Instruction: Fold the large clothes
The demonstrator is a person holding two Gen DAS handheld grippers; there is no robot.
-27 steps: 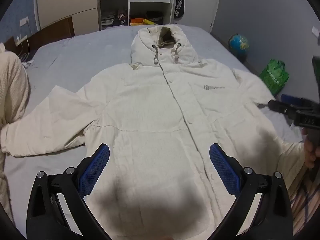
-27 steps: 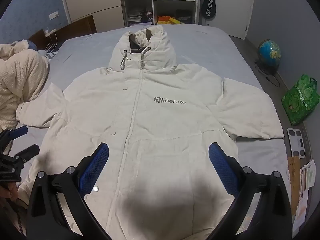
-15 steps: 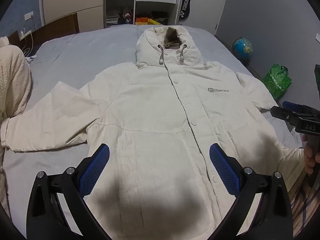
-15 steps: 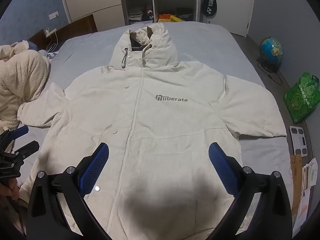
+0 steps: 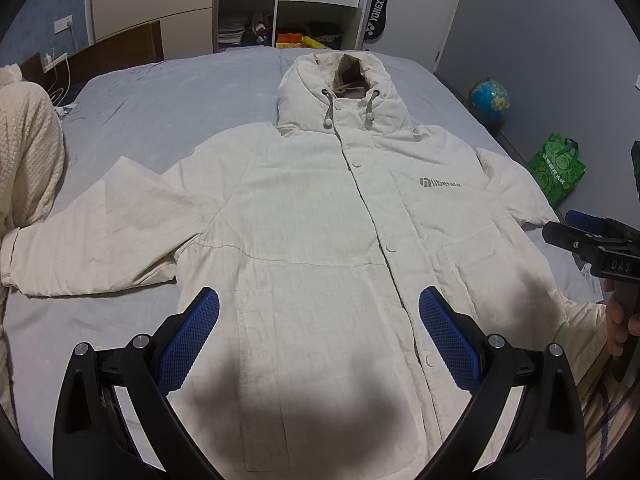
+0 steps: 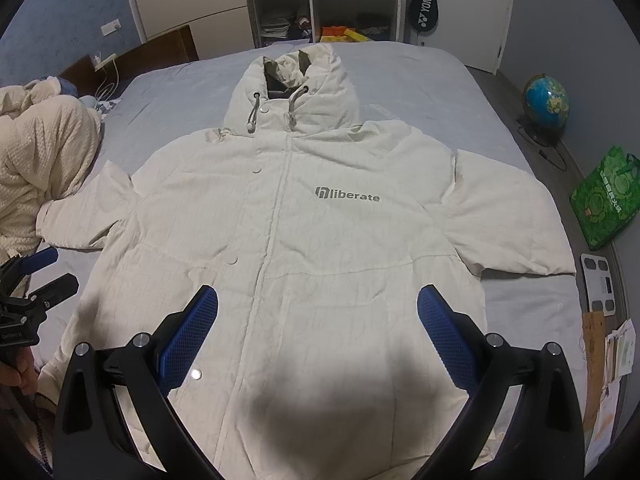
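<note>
— Supporting surface?
— A bed with a grey-blue sheet, extending ahead of both sets of jaws.
— Lying directly on it?
— A cream hooded jacket, front up, sleeves spread, hem beneath the jaws; a cream knitted blanket bunched well left of them.

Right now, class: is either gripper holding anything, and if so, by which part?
Nothing is held. The left gripper and right gripper both stand open above the cream hooded padded jacket, spread flat on the grey bed.
</note>
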